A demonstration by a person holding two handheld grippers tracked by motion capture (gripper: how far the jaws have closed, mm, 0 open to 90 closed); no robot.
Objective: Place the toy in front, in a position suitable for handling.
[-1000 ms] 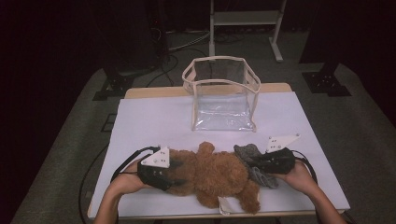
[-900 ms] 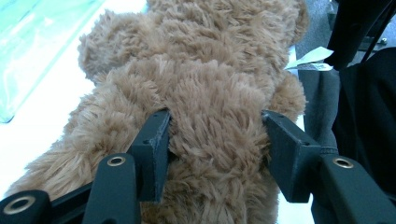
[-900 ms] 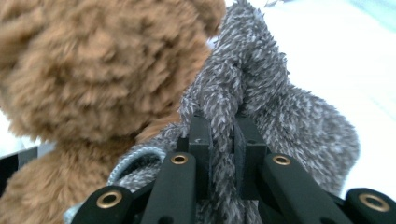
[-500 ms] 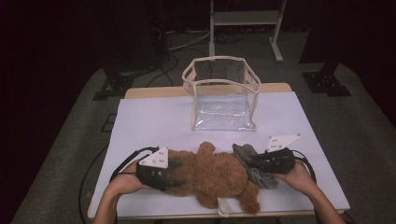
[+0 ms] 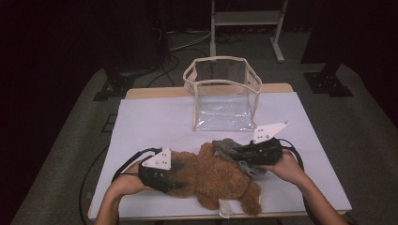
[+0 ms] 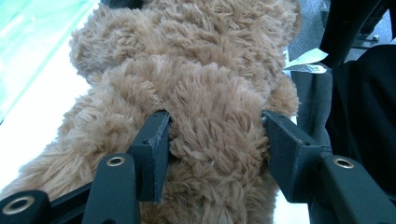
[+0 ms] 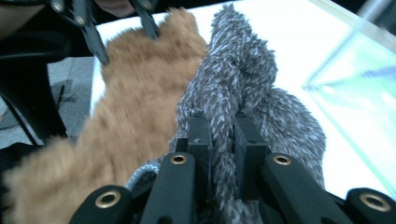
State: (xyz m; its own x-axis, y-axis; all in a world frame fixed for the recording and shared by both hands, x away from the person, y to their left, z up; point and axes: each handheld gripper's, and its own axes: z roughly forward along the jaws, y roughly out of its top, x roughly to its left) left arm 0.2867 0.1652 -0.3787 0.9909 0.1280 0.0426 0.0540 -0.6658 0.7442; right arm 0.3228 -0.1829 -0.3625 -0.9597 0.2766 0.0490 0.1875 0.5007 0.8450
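Note:
A brown plush bear (image 5: 213, 180) lies on its side near the front of the white table (image 5: 155, 122). My left gripper (image 5: 182, 180) comes in from the left and is shut on the bear (image 6: 210, 84), with the black pads (image 6: 156, 137) pressed into the fur on both sides. My right gripper (image 5: 233, 152) is shut on a grey fuzzy knitted garment (image 5: 225, 144) at the bear's upper right. In the right gripper view the jaws (image 7: 223, 126) pinch a raised fold of the grey garment (image 7: 243, 79), with the brown bear (image 7: 135, 107) to its left.
A clear plastic bag (image 5: 220, 96) with a cream rim stands open at the middle back of the table, and its edge (image 7: 359, 70) shows to the right of the grey knit. A white label (image 5: 225, 209) hangs from the bear at the front table edge. Cables trail from both grippers.
My right gripper has risen and shifted left toward the bear, lifting the grey garment with it. The left gripper and the bear have stayed where they were.

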